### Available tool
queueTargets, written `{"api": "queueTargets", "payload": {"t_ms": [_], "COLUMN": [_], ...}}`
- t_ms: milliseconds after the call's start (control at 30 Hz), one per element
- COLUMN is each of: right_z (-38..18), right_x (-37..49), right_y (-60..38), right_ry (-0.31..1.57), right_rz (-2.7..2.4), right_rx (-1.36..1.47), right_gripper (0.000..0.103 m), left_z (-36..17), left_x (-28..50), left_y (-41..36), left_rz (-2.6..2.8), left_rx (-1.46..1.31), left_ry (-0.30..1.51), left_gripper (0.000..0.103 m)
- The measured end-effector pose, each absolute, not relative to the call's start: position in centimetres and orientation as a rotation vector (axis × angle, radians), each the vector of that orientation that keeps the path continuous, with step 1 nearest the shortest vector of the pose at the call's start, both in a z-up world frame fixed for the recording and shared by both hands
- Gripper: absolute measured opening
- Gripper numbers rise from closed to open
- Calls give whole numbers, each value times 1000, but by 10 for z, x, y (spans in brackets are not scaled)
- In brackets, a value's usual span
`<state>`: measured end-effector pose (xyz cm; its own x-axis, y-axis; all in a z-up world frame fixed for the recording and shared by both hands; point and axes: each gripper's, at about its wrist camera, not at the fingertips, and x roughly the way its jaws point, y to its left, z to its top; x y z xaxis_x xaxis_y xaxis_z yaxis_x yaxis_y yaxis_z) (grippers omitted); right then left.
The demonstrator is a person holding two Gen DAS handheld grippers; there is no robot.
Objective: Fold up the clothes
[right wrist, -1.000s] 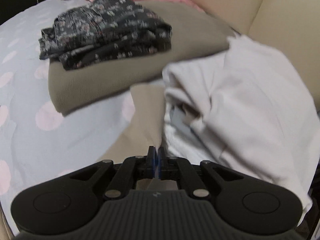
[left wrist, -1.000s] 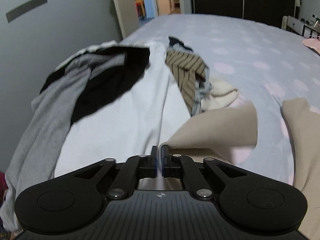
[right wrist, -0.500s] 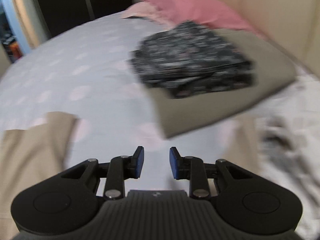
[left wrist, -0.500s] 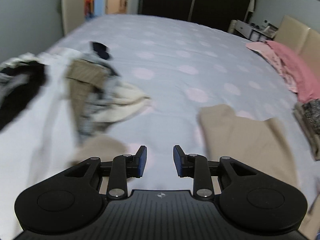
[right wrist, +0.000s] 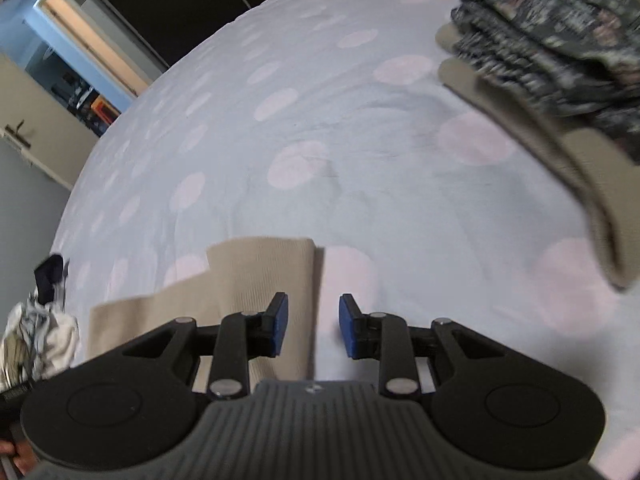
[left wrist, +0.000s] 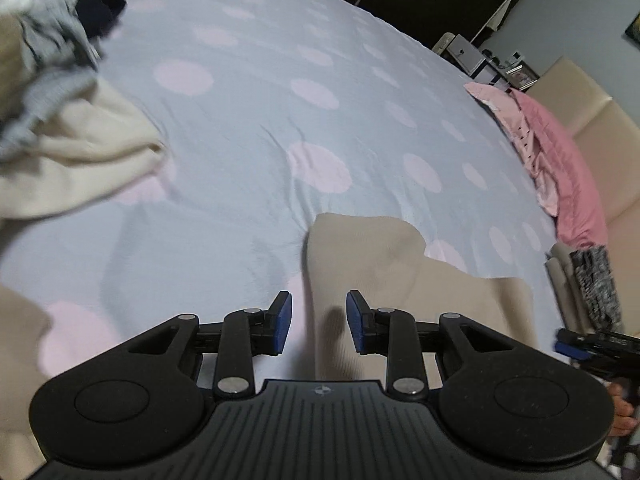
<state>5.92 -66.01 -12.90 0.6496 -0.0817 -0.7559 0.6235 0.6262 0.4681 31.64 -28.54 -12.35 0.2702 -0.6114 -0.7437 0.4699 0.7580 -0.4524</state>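
Both tools open and empty over a beige garment spread flat on the bed.

Largest is the bed [left wrist: 280, 92], its pale blue sheet dotted with pink circles, carrying everything. The beige garment [left wrist: 400, 280] lies flat on it nearest the cameras; in the left wrist view its left edge runs up between the left tool's [left wrist: 319, 322] parted blue pads, and in the right wrist view its right edge [right wrist: 280, 276] lies just left of the gap in the right tool [right wrist: 313, 330], whose pads also stand apart with nothing between them. A loose heap of clothes [left wrist: 60, 128], cream and grey, sits at the left. At the right, a dark floral folded piece [right wrist: 560, 40] rests on a folded olive one [right wrist: 580, 168]. A pink cloth [left wrist: 560, 152] lies along the far right edge.
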Motion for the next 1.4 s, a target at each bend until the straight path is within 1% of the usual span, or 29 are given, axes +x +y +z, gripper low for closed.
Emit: {"api": "queueTargets", "payload": {"t_ms": [167, 333, 367, 400, 433, 533, 667, 800, 900, 1033, 1067, 1133, 1167, 1200, 1233, 1400], "right_z": [-151, -166, -167, -167, -165, -154, -124, -115, -121, -130, -129, -123, -118, -113, -107, -77], "right_x": [86, 105, 107, 109, 111, 113, 105, 110, 119, 124, 123, 117, 113, 108, 100, 52], "right_y": [-670, -669, -668, -667, -665, -662, -668, -678, -677, -672, -671, -670, -670, -671, -673, -680], "right_ry": [763, 786, 786, 787, 789, 776, 689, 690, 712, 775, 776, 763, 753, 752, 746, 736], "right_rz": [-437, -444, -445, -449, -456, -472, -523, -583, -593, -596, -605, -620, -625, -625, -627, -635], "right_rx": [866, 856, 850, 836, 813, 741, 664, 616, 591, 570, 569, 554, 543, 539, 546, 538], "right_gripper": [32, 31, 27, 11, 6, 5, 4, 4, 4, 5, 9, 10, 16, 29, 33, 34], "left_z": [-145, -156, -157, -157, -155, -137, -107, -107, -119, -127, -126, -118, -113, -106, -99, -64], "left_x": [330, 338, 339, 340, 340, 334, 333, 340, 343, 339, 338, 334, 331, 328, 324, 302], "left_y": [-294, -305, -306, -307, -307, -302, -296, -303, -316, -321, -318, -312, -308, -303, -297, -267], "left_rz": [-781, -779, -778, -783, -793, -831, -852, -821, -798, -738, -729, -719, -710, -700, -690, -694], "left_rx": [-205, -234, -244, -252, -253, -242, -177, -115, -89, -24, -19, -9, 5, 22, 38, 107], "left_ry": [1105, 1107, 1102, 1100, 1093, 1011, 916, 913, 973, 991, 989, 971, 957, 944, 931, 880], "left_gripper": [27, 27, 20, 14, 7, 5, 5, 5, 6, 9, 10, 12, 13, 13, 14, 14]}}
